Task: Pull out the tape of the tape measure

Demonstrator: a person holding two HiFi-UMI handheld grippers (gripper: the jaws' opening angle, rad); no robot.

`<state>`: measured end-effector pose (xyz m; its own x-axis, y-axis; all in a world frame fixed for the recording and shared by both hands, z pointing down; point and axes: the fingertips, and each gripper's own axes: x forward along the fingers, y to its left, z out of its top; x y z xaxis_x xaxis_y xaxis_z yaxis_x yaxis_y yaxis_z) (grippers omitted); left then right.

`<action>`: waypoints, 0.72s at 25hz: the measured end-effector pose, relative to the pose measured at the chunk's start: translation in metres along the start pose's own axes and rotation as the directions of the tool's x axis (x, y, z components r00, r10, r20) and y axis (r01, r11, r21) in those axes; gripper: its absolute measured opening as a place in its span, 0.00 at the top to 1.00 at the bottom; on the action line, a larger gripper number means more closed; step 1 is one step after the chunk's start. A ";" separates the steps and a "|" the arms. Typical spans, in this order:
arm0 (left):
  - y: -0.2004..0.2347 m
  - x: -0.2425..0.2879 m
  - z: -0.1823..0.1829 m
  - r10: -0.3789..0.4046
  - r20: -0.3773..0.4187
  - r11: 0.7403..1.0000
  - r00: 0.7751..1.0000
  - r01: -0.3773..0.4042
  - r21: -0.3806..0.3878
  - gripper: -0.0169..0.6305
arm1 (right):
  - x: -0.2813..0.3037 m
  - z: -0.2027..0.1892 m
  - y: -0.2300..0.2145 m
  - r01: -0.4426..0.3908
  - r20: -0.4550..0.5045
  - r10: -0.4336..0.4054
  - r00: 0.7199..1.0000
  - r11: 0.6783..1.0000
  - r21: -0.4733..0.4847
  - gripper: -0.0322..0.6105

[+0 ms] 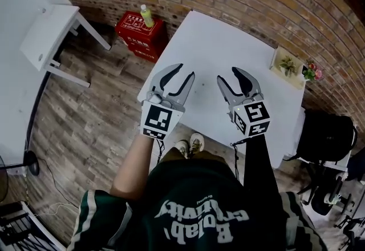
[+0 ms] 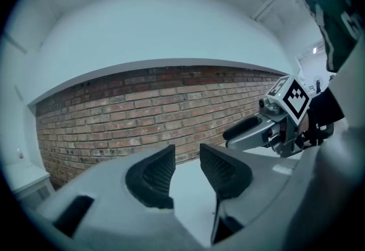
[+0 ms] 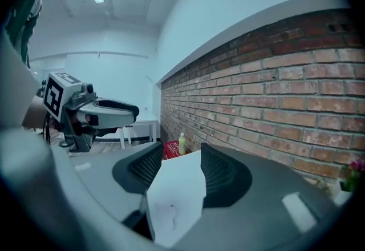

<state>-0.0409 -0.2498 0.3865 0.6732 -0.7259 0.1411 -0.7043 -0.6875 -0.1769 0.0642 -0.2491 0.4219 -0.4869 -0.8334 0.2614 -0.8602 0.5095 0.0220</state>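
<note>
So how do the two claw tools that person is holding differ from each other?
The left gripper hangs by the white table's left edge; the right gripper hangs further in over it. A bare forearm carries the left one, a black sleeve the right. Both are open, with nothing between their jaws.

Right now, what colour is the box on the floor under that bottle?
Red, with some white print on top. The box shows best in the head view.
</note>
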 end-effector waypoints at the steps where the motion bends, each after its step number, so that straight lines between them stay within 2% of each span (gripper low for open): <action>1: -0.002 0.004 -0.007 0.000 -0.015 1.000 1.000 0.000 0.000 0.76 | 0.004 -0.007 -0.003 -0.006 -0.013 0.006 1.000 1.000 0.003 0.59; 6: -0.009 0.020 -0.039 0.004 -0.057 1.000 0.998 -0.005 -0.018 0.76 | 0.023 -0.043 -0.009 -0.037 -0.087 0.039 0.995 0.999 0.023 0.58; 11: -0.018 0.028 -0.076 -0.015 -0.104 0.998 0.994 0.009 -0.061 0.76 | 0.037 -0.088 0.001 -0.078 -0.182 0.086 0.980 0.996 0.050 0.57; 15: -0.021 0.034 -0.113 -0.038 -0.201 0.998 0.979 0.029 -0.047 0.76 | 0.049 -0.121 0.008 -0.105 -0.261 0.117 0.958 0.993 0.062 0.55; 18: -0.021 0.037 -0.137 -0.054 -0.250 0.997 0.967 0.038 -0.071 0.76 | 0.056 -0.141 0.011 -0.112 -0.308 0.130 0.943 0.991 0.074 0.54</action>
<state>-0.0320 -0.2654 0.5293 0.6328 -0.6694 0.3893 -0.6926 -0.7141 -0.1022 0.0491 -0.2600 0.5731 -0.5242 -0.6535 0.5461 -0.8088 0.5828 -0.0790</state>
